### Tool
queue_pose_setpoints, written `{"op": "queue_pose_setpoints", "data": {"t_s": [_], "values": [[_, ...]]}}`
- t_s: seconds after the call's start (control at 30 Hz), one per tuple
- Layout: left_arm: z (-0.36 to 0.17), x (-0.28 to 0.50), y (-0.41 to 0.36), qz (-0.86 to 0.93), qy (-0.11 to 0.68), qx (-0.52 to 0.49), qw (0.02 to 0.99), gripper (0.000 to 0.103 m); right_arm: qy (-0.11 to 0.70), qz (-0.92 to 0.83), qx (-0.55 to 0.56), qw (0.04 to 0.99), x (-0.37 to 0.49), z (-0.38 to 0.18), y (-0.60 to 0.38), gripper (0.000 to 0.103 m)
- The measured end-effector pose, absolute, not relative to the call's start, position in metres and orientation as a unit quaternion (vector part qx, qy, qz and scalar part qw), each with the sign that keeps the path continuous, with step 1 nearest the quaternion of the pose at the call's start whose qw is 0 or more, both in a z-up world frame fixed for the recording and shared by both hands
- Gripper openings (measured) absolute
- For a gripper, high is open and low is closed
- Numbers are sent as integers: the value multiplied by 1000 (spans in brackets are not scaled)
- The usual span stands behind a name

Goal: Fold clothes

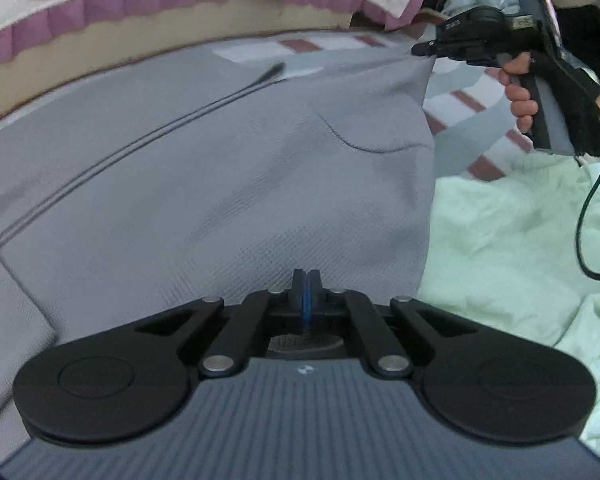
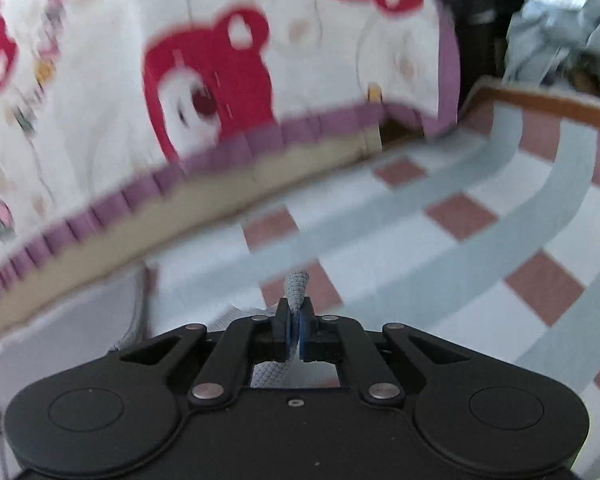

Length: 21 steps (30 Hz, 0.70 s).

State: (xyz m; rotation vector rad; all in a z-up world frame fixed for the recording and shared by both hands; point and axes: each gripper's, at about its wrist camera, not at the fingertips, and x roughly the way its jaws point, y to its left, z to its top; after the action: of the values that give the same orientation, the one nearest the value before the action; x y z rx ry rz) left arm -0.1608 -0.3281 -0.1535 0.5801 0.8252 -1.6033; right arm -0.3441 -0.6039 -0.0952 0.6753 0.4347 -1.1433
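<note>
Centrally, low in each wrist view, both tongs are clamped tight: left gripper pinches the grey garment at its near edge, right gripper nips a corner. Garment fills frame centre-left, over checked sheet; pale green garment lower right.

Two grippers, two garments.

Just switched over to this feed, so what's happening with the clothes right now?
A person is folding a grey garment on a checked sheet. The right gripper is shut on one corner, lifted off the sheet. The left gripper is shut at the near edge; whether it pinches cloth can't be seen. A pale green garment lies alongside.
</note>
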Motion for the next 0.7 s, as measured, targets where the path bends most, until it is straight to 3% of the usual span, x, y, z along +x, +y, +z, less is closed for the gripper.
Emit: {"op": "queue_pose_setpoints", "data": {"t_s": [0.13,0.2,0.23,0.27,0.3,0.33,0.4,0.53,0.57,0.6,0.63,0.67,0.7], "values": [[-154,-162,-326,-696,357,238,576,6,247,-567,287,731,-332,-118,-606,6],[-148,-164,-325,-709,347,228,570,9,249,-586,286,716,-339,-118,-601,25],[-145,-164,-325,-717,341,219,567,14,233,-586,305,714,-347,-116,-599,27],[-141,-165,-325,-725,335,210,564,17,217,-585,324,712,-355,-113,-596,40],[-139,-166,-326,-732,330,203,561,28,201,-583,343,709,-363,-111,-594,51],[-137,-168,-327,-738,324,199,557,38,190,-567,372,710,-371,-112,-591,54],[-139,-178,-333,-744,313,206,553,46,172,-521,438,712,-386,-117,-587,54],[-157,-191,-349,-733,313,242,553,50,196,-472,468,721,-383,-132,-575,55],[-162,-192,-351,-729,313,246,557,49,204,-461,471,724,-377,-136,-573,55],[-164,-192,-352,-724,310,249,564,34,210,-447,476,727,-370,-140,-570,55],[-164,-190,-353,-716,307,252,574,7,214,-429,484,732,-362,-144,-567,56],[-164,-185,-354,-705,315,253,583,0,214,-417,487,737,-355,-145,-564,58],[-162,-175,-355,-696,333,238,590,0,215,-411,491,737,-349,-145,-560,60]]}}
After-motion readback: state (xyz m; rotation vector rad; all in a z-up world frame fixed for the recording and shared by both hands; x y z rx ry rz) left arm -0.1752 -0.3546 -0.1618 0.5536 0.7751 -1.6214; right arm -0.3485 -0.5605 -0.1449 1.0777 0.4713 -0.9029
